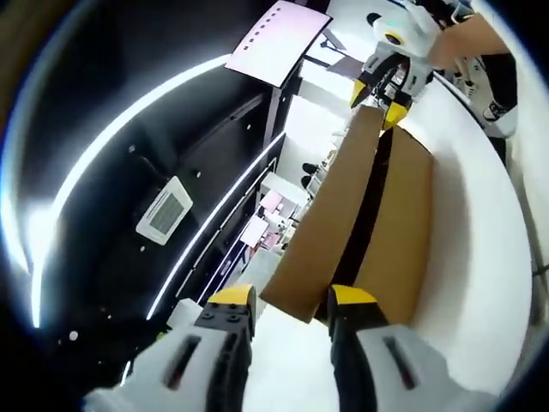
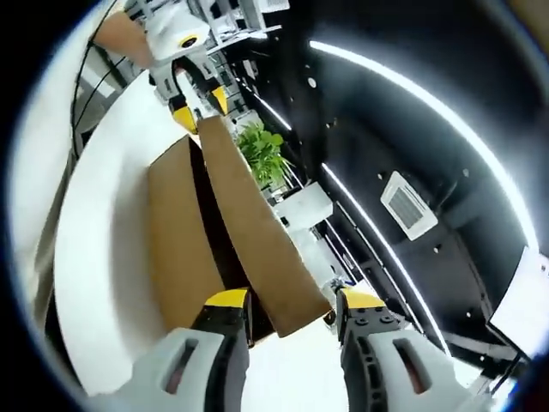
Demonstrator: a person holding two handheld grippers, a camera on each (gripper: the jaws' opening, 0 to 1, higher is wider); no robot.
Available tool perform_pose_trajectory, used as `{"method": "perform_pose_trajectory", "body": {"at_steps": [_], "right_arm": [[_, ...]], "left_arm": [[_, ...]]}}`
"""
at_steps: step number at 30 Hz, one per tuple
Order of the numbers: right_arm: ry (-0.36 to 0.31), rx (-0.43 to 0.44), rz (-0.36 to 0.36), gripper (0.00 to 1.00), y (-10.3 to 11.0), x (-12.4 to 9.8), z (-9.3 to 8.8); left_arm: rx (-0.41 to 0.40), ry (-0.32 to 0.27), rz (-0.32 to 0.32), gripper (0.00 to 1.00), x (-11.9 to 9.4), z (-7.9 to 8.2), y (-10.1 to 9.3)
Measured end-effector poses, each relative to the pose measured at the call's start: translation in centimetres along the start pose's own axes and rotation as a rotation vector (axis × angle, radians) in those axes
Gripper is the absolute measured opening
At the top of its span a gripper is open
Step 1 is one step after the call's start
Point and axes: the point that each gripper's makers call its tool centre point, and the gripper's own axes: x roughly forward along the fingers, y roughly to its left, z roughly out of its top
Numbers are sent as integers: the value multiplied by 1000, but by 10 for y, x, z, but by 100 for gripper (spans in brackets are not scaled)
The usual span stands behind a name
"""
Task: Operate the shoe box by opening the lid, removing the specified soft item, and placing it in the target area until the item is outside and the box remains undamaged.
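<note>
In the left gripper view, one shoe box (image 1: 403, 223) of brown cardboard is seen on a white table (image 1: 480, 257), running from the centre toward 1 o'clock. Its lid (image 1: 330, 232) is raised along one long side and tilted up, so a dark gap is opened between lid and box body. The near end of the lid is bracketed by the left gripper (image 1: 292, 300), whose two yellow-tipped jaws rise from 6 o'clock, one on each side of the lid's corner. The jaws are set moderately apart; whether the cardboard is actually pinched cannot be told, since a little space is seen beside the edge. At 1 o'clock the right gripper (image 1: 383, 99) is seen at the far end of the lid, its yellow tips set at the edge there, likely so that the lid is lifted evenly from both ends and the box is not bent. The soft item cannot be made out in the dark gap.

In the right gripper view, the same single box (image 2: 176, 249) and single lid (image 2: 257, 249) are seen from the opposite end, stretching from 6 o'clock to 11 o'clock. The lid's near corner lies between the two jaws of the right gripper (image 2: 287, 309), which are held partly open around it; a firm hold cannot be confirmed. The left gripper (image 2: 197, 107) is seen at 11 o'clock on the lid's far end. One green plant (image 2: 264, 153) stands beyond the table. The opening step is judged under way, the removal not yet begun.
</note>
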Motion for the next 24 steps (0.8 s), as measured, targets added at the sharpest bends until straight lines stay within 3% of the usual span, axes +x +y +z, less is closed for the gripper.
{"method": "perform_pose_trajectory", "body": {"at_steps": [6, 7, 11, 24], "right_arm": [[6, 294, -9, 35, 0, 1, -7], [2, 326, -7, 35, -1, 1, -6], [23, 430, 3, 34, 1, 2, -10], [25, 478, -147, 36, -10, 11, -6]], "left_arm": [[-50, 5, 18, 34, -1, -1, 4], [-92, 7, 17, 33, -1, -2, 4], [-139, 16, 12, 32, 1, -4, 6], [-256, -7, 21, 32, 7, 0, 12]]}}
